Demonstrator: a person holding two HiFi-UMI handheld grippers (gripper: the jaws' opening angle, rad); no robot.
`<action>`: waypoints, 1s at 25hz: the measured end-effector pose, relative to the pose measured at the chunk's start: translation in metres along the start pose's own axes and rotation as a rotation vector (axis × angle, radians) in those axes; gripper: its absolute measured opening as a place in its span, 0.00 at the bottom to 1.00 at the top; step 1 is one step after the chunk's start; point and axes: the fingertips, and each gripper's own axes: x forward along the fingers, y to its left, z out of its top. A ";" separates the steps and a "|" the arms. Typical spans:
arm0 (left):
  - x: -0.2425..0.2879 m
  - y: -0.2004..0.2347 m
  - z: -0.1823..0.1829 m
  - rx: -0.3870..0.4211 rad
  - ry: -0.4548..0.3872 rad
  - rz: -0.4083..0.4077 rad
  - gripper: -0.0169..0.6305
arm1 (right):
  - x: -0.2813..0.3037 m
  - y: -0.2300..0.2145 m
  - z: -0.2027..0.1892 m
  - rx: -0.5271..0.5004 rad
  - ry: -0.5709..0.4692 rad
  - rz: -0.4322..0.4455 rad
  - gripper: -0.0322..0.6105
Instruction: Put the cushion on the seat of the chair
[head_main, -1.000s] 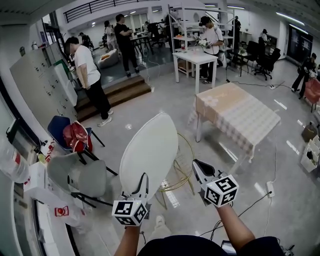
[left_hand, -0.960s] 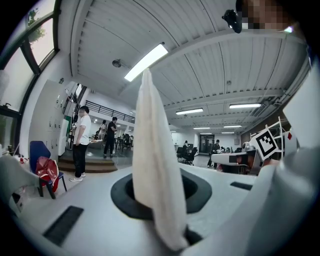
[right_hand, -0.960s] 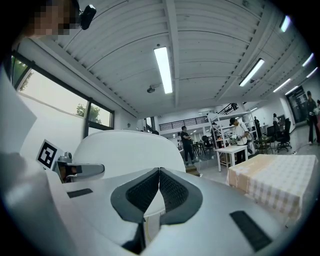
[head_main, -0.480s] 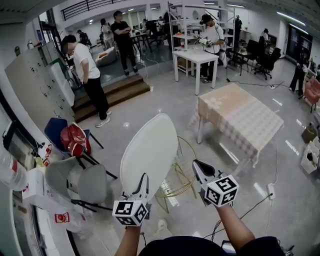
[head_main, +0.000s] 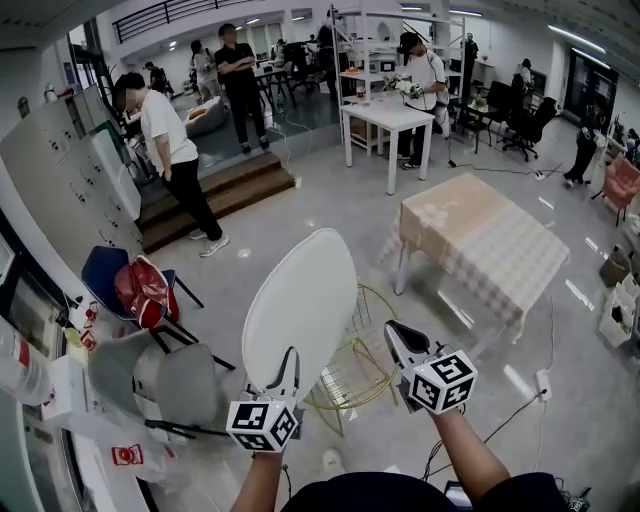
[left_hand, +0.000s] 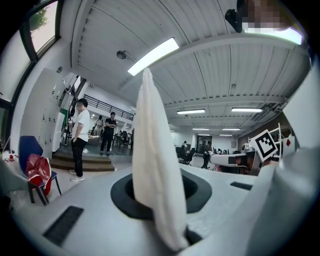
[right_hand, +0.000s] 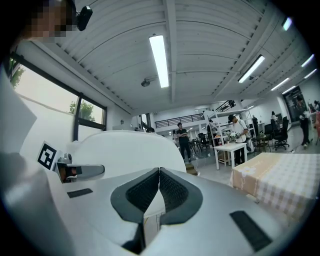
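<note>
Glossy grey floor (head_main: 320, 200) filled the head view, where the left gripper (head_main: 284, 372) pinched the lower edge of the cushion (head_main: 300, 300), its long axis upright above the jaws. The wire chair (head_main: 368, 345) stood just beyond and below them, nearer the right gripper (head_main: 394, 335). From the left gripper view, the cushion (left_hand: 152, 170) rose edge-on, clamped between the jaws. From the right gripper view, the jaws were pressed together on nothing, with the cushion (right_hand: 125, 150) broadside to their left. Tipping it forward looked necessary to seat it.
</note>
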 end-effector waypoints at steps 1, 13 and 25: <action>0.003 0.005 0.001 -0.003 0.002 -0.003 0.13 | 0.005 0.001 0.001 0.000 0.001 -0.004 0.08; 0.032 0.044 -0.008 -0.045 0.023 -0.063 0.13 | 0.052 0.003 -0.003 -0.001 0.019 -0.054 0.08; 0.053 0.073 0.001 -0.047 0.033 -0.118 0.13 | 0.093 0.005 -0.002 0.012 0.023 -0.090 0.08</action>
